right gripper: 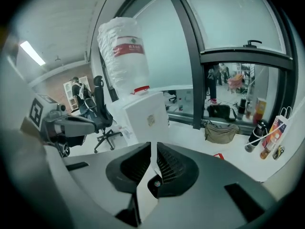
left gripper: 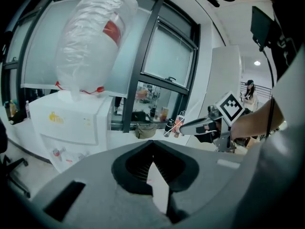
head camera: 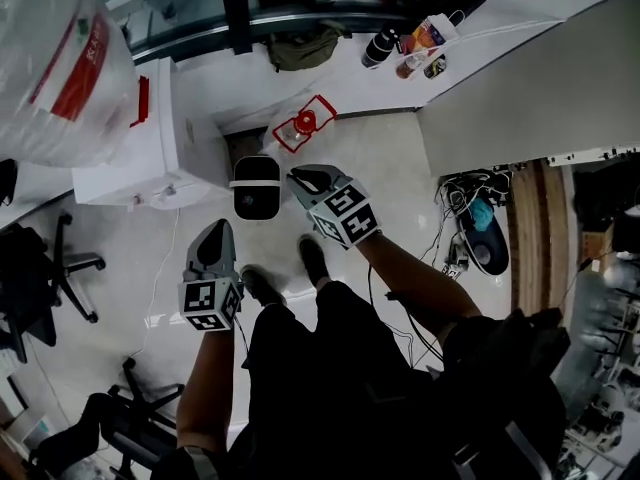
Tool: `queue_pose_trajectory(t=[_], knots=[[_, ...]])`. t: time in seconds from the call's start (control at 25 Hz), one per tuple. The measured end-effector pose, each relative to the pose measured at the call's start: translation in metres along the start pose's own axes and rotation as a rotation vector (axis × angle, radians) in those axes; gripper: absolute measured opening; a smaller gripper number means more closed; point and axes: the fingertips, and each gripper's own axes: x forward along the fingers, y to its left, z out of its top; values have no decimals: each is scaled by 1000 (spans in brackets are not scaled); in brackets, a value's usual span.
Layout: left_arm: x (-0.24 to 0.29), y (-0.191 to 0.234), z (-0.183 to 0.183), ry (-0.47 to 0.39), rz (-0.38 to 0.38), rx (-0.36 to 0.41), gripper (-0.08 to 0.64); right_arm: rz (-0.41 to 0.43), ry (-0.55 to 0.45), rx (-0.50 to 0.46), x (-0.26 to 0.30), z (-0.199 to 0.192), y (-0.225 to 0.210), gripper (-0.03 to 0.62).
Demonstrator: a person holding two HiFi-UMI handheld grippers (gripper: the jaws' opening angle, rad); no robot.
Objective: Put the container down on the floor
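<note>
The left tool (left gripper: 152, 142) had its jaws closed together at the tips, with nothing between them. The right tool (right gripper: 152, 147) had its jaws only a narrow slit apart, and it too held nothing. The person held both out in front over the pale floor (head camera: 400, 168). In the head view the left one showed near the person's shoes (head camera: 262, 286) and the right one further forward.

The container (head camera: 256, 186), a black-and-white thing, stood on the floor, free of both tools. In the head view the right tool's tips showed just beside its right edge.

To the container's left stood a white water dispenser (head camera: 150, 148), topped by a large bottle (head camera: 50, 58) wrapped in clear plastic. Beyond the container a red wire frame (head camera: 305, 123) lay on the floor. An olive bag (head camera: 305, 48) sat by the window, with smaller bottles (head camera: 380, 46) and a paper bag (head camera: 430, 36) near it. A black office chair (head camera: 40, 268) stood off to the left.
</note>
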Motion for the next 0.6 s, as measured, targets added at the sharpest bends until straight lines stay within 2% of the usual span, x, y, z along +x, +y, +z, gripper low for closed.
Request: queue_pose_trajectory(t=[0.32, 0.6], knots=[[-25, -27, 39, -47, -35, -1, 11, -29, -123, 59, -51, 49, 17, 21], [-39, -44, 77, -113, -49, 23, 11, -9, -196, 51, -80, 90, 32, 15]])
